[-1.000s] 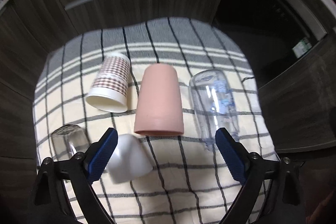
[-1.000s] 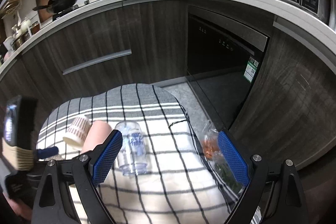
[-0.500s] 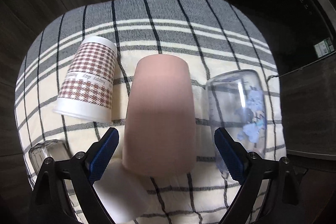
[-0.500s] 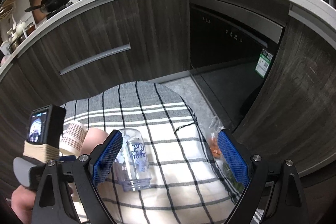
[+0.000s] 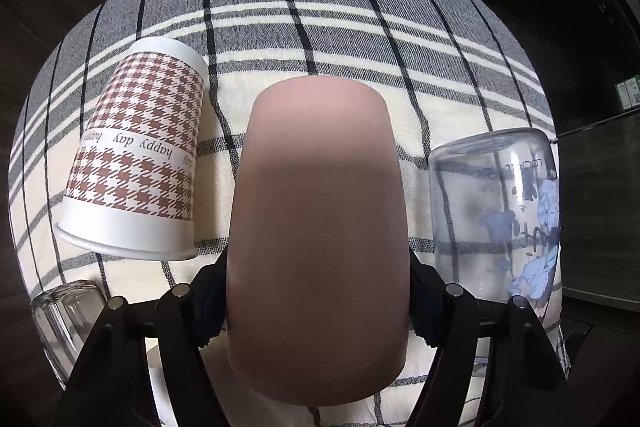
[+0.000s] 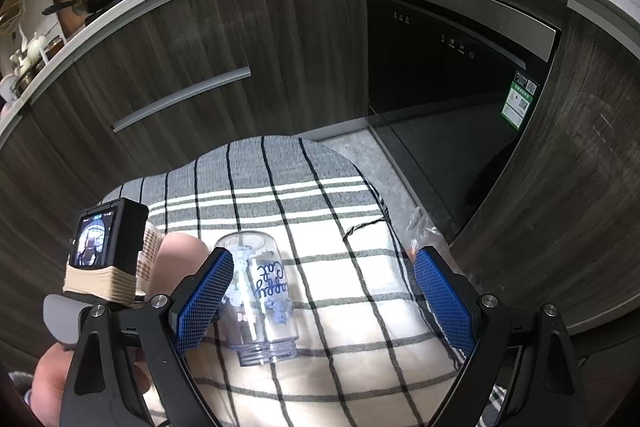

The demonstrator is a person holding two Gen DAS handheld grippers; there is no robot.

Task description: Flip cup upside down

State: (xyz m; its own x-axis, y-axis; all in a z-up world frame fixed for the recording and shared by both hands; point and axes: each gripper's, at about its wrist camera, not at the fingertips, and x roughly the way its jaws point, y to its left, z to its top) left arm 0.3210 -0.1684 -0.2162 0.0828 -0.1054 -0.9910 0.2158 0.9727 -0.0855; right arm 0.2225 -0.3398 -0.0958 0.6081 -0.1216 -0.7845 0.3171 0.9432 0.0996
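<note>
A pink cup (image 5: 318, 227) lies on its side on the checked cloth (image 5: 320, 27), open end toward me. My left gripper (image 5: 318, 303) has its blue pads against both sides of the cup near its rim, closed on it. The pink cup also shows in the right wrist view (image 6: 176, 259), partly hidden by the left gripper's camera (image 6: 106, 247). My right gripper (image 6: 324, 303) is open and empty, above the cloth beside a clear printed glass (image 6: 260, 291).
A houndstooth paper cup (image 5: 140, 155) lies left of the pink cup. The clear printed glass (image 5: 496, 215) lies to its right. A small clear glass (image 5: 64, 319) sits at the lower left. Dark cabinets (image 6: 200, 47) and a dishwasher (image 6: 440, 67) stand behind.
My left gripper moved forward and down over the pink cup and closed its pads on it. The right gripper shifted slightly and stayed open.
</note>
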